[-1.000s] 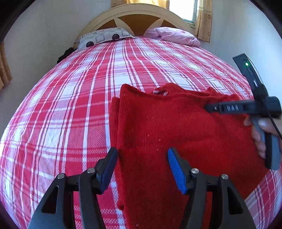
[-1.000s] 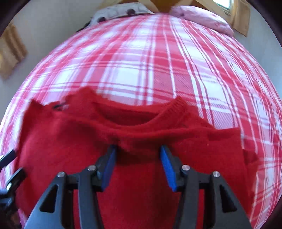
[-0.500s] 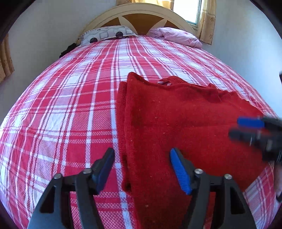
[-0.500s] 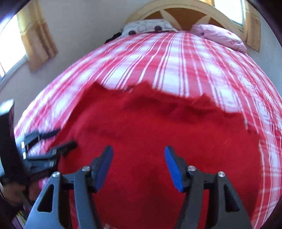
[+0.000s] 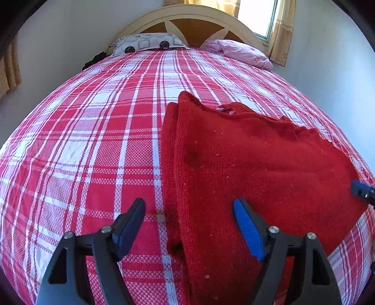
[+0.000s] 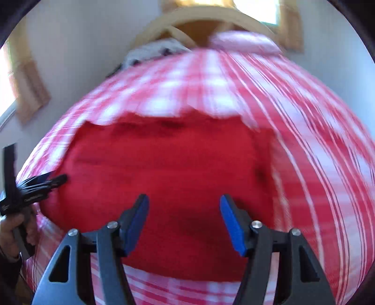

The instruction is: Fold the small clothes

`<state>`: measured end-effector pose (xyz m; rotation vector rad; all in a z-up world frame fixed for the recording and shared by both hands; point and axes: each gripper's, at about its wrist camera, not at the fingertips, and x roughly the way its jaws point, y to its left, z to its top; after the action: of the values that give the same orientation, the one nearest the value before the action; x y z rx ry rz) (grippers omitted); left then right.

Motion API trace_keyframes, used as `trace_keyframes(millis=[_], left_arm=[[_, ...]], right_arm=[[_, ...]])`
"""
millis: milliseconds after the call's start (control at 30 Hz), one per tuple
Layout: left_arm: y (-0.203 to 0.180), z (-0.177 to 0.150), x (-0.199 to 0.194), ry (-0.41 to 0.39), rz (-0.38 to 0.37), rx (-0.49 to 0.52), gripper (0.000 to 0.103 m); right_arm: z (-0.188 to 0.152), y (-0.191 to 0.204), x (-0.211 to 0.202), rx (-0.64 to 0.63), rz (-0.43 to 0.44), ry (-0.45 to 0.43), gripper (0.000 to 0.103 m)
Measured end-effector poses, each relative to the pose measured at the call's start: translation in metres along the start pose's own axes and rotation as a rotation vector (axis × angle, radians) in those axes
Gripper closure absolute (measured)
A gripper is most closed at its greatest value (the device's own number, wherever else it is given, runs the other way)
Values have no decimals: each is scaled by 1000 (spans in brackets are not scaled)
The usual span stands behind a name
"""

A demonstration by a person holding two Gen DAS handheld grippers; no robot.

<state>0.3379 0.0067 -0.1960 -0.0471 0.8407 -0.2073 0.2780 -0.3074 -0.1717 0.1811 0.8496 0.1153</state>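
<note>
A red knit sweater lies flat on the red-and-white plaid bed, its sides folded in and its collar toward the headboard. My left gripper hovers over the sweater's left folded edge. Its jaws are opening and the pads press on nothing. In the blurred right wrist view, my right gripper hangs above the sweater near its front hem. Its jaws are closing a little, still wide apart and gripping nothing. The right gripper's blue tip shows at the right edge. The left gripper shows at the sweater's left side.
A patterned pillow and a pink pillow lie against the curved headboard. A window with yellow curtains stands at the back right. A person's hand holds the left gripper's handle. Plaid bedding spreads left of the sweater.
The right gripper pulled back from the collar to the sweater's near hem, sliding down to the right edge of the left wrist view. The left gripper's jaws widened over the left folded edge.
</note>
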Motion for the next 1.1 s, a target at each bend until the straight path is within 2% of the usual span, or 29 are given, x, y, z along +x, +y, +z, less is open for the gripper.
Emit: trace_keyframes(millis=[67, 233, 300, 400, 467, 567, 600, 700, 733, 933, 1100], left_arm=[[1, 0, 1, 3, -3, -6, 22], [3, 0, -2, -3, 1, -9, 22], [5, -2, -5, -7, -4, -14, 22], [12, -3, -6, -2, -36, -41, 22], [19, 0, -10, -1, -28, -56, 22], [34, 3, -30, -95, 20, -72, 22], [39, 3, -32, -102, 24, -76, 22], [44, 2, -15, -10, 54, -47, 22], [45, 0, -11, 5, 66, -40, 22], [65, 4, -18, -10, 0, -119, 22], [79, 30, -21, -14, -70, -193, 22]], right_arm=[[-6, -20, 7, 50, 71, 16, 44], [-5, -17, -7, 57, 93, -30, 44], [-10, -16, -17, 56, 79, -69, 43], [-19, -14, 0, -9, 25, 7, 43], [-22, -9, 1, -71, -6, 3, 43], [-20, -11, -16, -59, -3, -64, 43], [-19, -15, -20, -48, -8, -83, 42], [-21, -20, 1, -58, -6, 4, 42], [-22, -19, 1, -67, -15, -13, 42], [-23, 13, -22, -146, -80, -101, 38], [-20, 66, -18, -290, -60, -95, 37]])
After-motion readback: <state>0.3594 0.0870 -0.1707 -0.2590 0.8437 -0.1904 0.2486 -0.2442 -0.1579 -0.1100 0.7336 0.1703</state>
